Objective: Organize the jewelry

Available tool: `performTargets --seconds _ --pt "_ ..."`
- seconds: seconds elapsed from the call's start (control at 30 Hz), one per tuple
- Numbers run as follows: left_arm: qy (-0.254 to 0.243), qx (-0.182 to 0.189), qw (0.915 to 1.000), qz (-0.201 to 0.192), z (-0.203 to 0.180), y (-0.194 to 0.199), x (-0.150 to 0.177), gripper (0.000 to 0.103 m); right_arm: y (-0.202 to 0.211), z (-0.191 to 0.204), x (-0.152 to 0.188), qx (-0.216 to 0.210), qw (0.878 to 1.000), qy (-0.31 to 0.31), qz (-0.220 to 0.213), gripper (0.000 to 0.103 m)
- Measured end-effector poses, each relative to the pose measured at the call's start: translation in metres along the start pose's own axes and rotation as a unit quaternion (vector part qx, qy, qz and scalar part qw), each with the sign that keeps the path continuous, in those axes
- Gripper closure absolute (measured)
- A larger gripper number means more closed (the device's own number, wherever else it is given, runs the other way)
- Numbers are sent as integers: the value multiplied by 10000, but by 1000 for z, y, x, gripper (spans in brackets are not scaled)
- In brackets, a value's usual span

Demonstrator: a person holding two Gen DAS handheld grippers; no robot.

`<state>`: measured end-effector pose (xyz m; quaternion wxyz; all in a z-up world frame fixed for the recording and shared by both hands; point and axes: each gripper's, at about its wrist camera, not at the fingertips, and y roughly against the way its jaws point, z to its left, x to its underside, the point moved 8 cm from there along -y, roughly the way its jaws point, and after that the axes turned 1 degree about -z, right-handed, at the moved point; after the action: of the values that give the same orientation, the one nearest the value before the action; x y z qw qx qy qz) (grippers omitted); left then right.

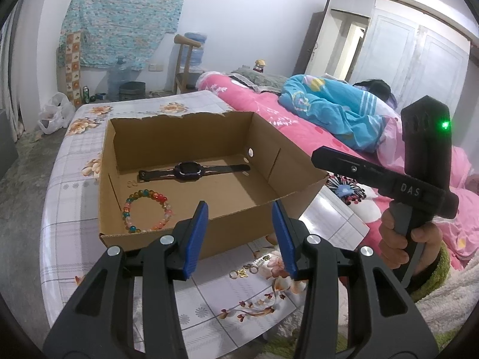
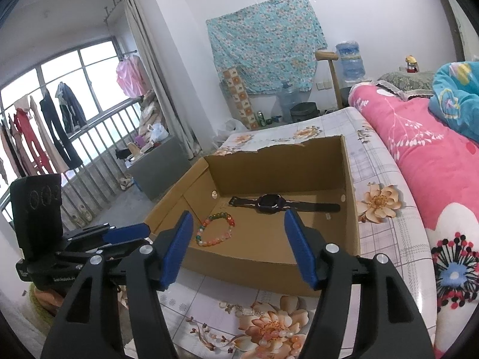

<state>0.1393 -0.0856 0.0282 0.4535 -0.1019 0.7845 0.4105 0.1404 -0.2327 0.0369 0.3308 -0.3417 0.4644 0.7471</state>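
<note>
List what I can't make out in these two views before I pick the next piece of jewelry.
- Small jewelry on the table, left wrist view: too small to identify; partly behind the left gripper finger.
- Same pieces, right wrist view: tiny, lost in the flower print.
- Tiny bits in the cardboard box: too small to name.
- Right gripper: its jaws cover part of the box's near wall.

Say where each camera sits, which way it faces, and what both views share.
Left wrist: on the left gripper, angled down at the cardboard box; the right-hand device and hand show at right.
Right wrist: on the right gripper, facing the box from the bed side; the left gripper shows at far left.
Shared: box, watch, bead bracelet, floral table.
</note>
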Motion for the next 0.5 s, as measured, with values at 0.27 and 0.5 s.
performTargets --seconds 0.27,0.5 --pt "-35 146 9999 60 -5 0 7 61 1 6 2 -41 10000 26 -40 41" --pt "-58 351 9990 254 -12 -2 22 61 2 9 9 -55 9999 124 32 41"
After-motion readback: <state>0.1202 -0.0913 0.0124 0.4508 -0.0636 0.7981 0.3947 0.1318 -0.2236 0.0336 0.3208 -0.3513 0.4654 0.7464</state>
